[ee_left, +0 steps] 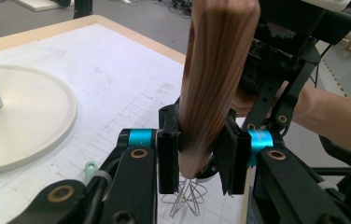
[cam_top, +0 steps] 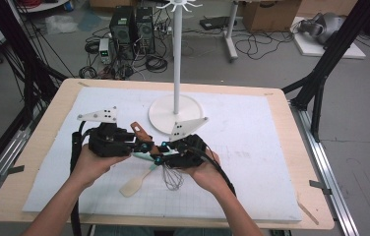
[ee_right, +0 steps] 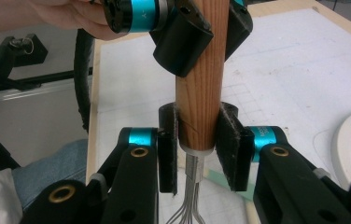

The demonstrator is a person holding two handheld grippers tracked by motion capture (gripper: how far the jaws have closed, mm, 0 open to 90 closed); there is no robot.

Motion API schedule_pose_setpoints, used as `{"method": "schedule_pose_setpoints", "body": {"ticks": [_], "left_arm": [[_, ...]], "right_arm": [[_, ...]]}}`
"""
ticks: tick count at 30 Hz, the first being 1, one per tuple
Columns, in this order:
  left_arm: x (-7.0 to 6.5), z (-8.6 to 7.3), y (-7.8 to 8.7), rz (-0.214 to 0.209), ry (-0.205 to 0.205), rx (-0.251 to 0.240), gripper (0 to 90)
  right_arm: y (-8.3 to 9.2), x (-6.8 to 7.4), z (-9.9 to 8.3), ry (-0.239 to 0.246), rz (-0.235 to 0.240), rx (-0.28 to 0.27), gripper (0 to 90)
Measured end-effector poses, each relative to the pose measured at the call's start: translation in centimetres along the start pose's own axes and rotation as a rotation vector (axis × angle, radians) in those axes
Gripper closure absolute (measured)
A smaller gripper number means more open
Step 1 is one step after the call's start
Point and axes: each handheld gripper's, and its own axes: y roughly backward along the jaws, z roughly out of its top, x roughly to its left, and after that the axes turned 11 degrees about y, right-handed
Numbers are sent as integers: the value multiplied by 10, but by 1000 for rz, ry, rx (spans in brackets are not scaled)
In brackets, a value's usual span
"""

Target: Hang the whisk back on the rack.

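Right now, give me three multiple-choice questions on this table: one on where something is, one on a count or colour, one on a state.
1. Where does the white stand sit?
A. far side of the mat, behind the grippers
B. near left corner
C. on the floor

2. How many grippers clamp the whisk's wooden handle?
A. none
B. one
C. two

3. How is the whisk held?
A. lying flat and untouched
B. gripped by the handle, wires toward the table
C. hanging from the stand

Key: A, its round base lies beyond both hands; C, the left gripper and right gripper both pinch it; B, the wire loops hang below the jaws.
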Motion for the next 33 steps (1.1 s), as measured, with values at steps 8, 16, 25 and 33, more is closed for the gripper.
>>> {"method": "schedule_pose_setpoints", "body": {"ticks": [8,16,25,33], "left_arm": [[-7,7,3,-14,-46,10,723],[-9,9,2,-10,-57,14,724],[-12,9,5,39,-85,10,595],[-11,4,26,130,-119,-30,437]], "right_arm": [[3,-2,5,-10,53,-29,663],[0,-3,5,-13,53,-35,676],[-2,-4,4,-34,44,-22,710],[9,-13,-1,-92,6,-48,711]]}}
